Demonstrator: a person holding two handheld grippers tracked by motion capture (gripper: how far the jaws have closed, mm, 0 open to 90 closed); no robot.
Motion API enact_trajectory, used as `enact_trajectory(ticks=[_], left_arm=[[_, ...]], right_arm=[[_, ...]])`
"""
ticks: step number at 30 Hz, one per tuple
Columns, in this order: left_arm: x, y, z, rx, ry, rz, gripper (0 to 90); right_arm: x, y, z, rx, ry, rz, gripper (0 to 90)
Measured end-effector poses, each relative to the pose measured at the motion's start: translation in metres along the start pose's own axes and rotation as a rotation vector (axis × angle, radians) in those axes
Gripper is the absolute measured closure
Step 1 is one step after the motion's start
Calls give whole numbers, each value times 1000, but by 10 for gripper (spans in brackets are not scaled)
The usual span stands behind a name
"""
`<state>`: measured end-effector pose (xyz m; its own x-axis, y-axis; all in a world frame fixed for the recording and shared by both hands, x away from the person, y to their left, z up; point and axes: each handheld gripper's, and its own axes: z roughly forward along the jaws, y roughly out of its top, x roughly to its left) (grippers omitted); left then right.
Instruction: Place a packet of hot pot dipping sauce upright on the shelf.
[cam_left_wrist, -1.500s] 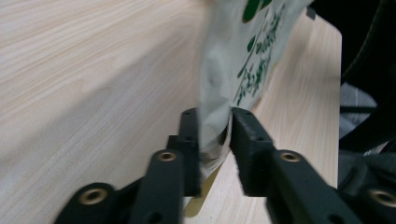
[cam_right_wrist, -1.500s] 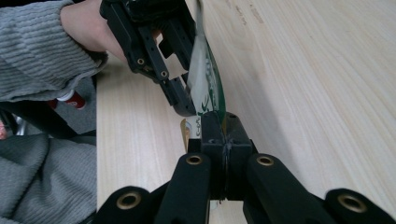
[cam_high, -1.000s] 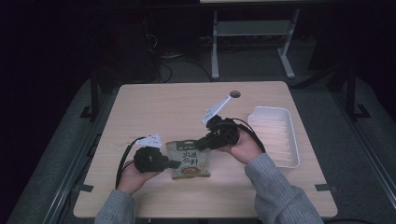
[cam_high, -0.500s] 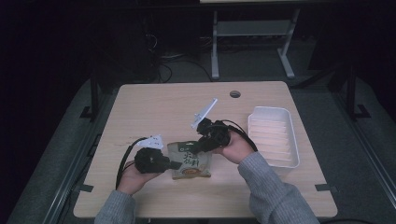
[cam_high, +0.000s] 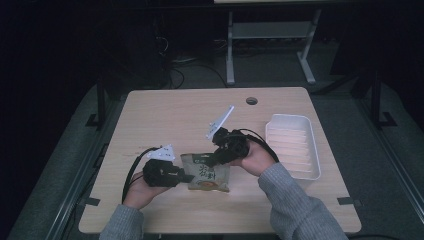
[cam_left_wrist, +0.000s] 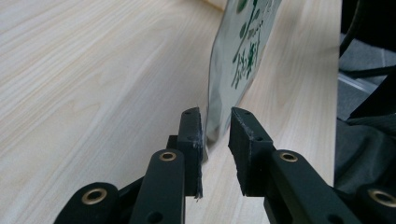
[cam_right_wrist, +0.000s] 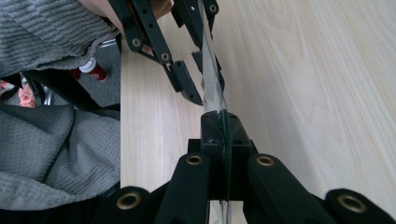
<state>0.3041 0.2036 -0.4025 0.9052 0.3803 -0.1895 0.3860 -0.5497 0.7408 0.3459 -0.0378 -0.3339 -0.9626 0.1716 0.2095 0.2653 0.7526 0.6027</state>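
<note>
A green and tan snack packet (cam_high: 206, 172) is at the middle of the wooden table (cam_high: 175, 115), between my two grippers. My right gripper (cam_high: 212, 159) comes in from the right and is shut on the packet's far edge. In the right gripper view its jaws (cam_right_wrist: 223, 126) clamp the thin packet (cam_right_wrist: 212, 88) edge-on. My left gripper (cam_high: 189, 176) is at the packet's left end. In the left gripper view its jaws (cam_left_wrist: 215, 135) stand apart, with the packet's (cam_left_wrist: 243, 51) corner in the gap between them. The left gripper's fingers (cam_right_wrist: 187, 88) appear beyond the packet in the right gripper view.
A white ribbed tray (cam_high: 291, 119) sits at the table's right side, close to the right forearm. A round cable hole (cam_high: 252, 101) is at the far edge. Bare wood lies to the left and behind. A metal frame stands on the floor beyond.
The right hand has shifted a little to the left over the packet's far edge. The left hand has barely moved.
</note>
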Motion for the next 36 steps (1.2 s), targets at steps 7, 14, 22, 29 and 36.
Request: enact_trajectory(ticks=[7,14,22,29,36], left_arm=[[1,-2,-2,7,19,-3,704],[1,-2,-2,10,25,-5,684],[3,-4,-2,17,30,-16,659],[5,-4,-2,16,28,-26,635],[9,-6,-3,16,34,-35,635]], right_arm=[[0,-1,-10,-5,-11,1,890],[-5,-2,-27,-6,-18,1,890],[-10,-6,-49,-16,-37,11,890],[-17,-10,-70,-17,-59,11,890],[-30,-14,-91,-21,-69,16,890]])
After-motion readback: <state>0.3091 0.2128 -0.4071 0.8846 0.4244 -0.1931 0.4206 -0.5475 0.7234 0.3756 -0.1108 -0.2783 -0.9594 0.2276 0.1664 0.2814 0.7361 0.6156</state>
